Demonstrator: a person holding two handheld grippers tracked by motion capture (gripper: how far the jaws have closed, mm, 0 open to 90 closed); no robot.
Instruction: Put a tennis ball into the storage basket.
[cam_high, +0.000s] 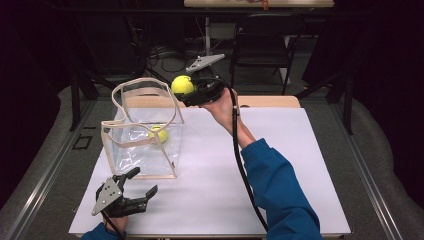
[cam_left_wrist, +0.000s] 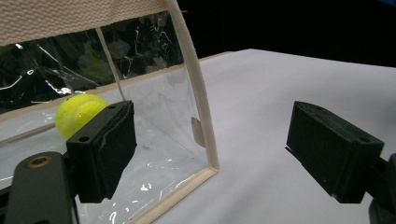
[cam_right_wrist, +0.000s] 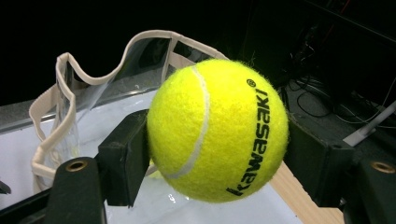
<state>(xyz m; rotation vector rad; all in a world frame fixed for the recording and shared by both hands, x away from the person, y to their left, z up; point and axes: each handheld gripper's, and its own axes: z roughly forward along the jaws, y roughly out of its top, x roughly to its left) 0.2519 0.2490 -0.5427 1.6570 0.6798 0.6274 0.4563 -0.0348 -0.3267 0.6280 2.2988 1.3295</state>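
High view: the right gripper (cam_high: 192, 90), held above the far edge of the white surface (cam_high: 280, 165), clamps a yellow tennis ball (cam_high: 182, 85) just beside the open top of a clear plastic bag (cam_high: 142, 127) trimmed in beige. A second tennis ball (cam_high: 159, 134) lies inside the bag, blurred by glare on the plastic. In the right gripper view the held ball (cam_right_wrist: 217, 128) hides most of both pads, and its black "kawasaki" lettering runs upward at a slant; being round, it has no long axis to speak of. The left gripper (cam_high: 135, 187) rests near the bag's near corner with jaws spread and nothing between them. In the left gripper view one pad (cam_left_wrist: 105, 149) partly covers the ball in the bag (cam_left_wrist: 77, 114).
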